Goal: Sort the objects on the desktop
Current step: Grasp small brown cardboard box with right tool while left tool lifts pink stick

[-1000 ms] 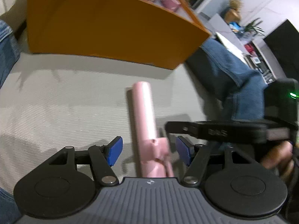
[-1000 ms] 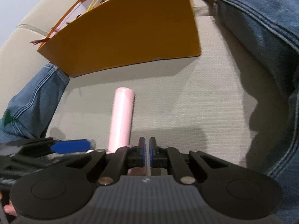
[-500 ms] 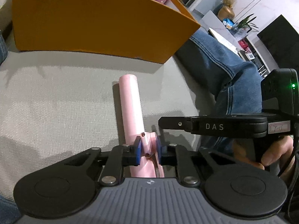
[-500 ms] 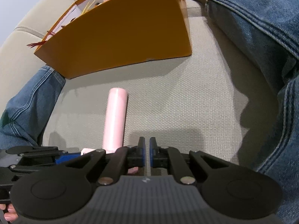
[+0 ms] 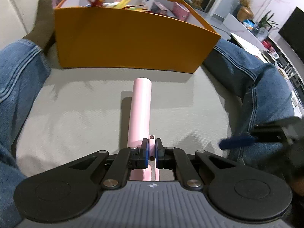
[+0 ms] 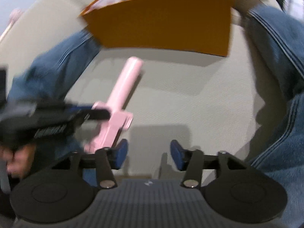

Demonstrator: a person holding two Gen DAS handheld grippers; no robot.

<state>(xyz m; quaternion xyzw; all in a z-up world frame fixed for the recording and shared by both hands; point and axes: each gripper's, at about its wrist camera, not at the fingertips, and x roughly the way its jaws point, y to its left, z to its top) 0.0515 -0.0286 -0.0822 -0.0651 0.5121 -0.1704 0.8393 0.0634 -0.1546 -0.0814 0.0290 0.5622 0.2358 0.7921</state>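
A pink tube-shaped tool (image 5: 141, 110) with a flat bracket at its near end points toward an orange box (image 5: 129, 43). My left gripper (image 5: 151, 153) is shut on that bracket, its blue pads (image 5: 145, 152) pressing both sides. In the right wrist view the pink tool (image 6: 121, 104) slants up to the right, with the left gripper (image 6: 95, 112) clamped on it from the left. My right gripper (image 6: 148, 154) is opening, with nothing between its fingers, and sits just right of the tool's near end. In the left wrist view its blue fingertip (image 5: 237, 142) shows blurred at the right.
The orange box (image 6: 161, 26) holds several small items, among them a pink container (image 5: 180, 11). A person's legs in blue jeans (image 5: 17, 79) flank the grey cushion (image 5: 76, 114) on both sides (image 5: 266, 87). A dark sock (image 5: 41, 24) lies left of the box.
My left gripper closed onto the pink tool's bracket and holds it. My right gripper, shut at the tool's near end before, has opened, rolled and drawn away to the right.
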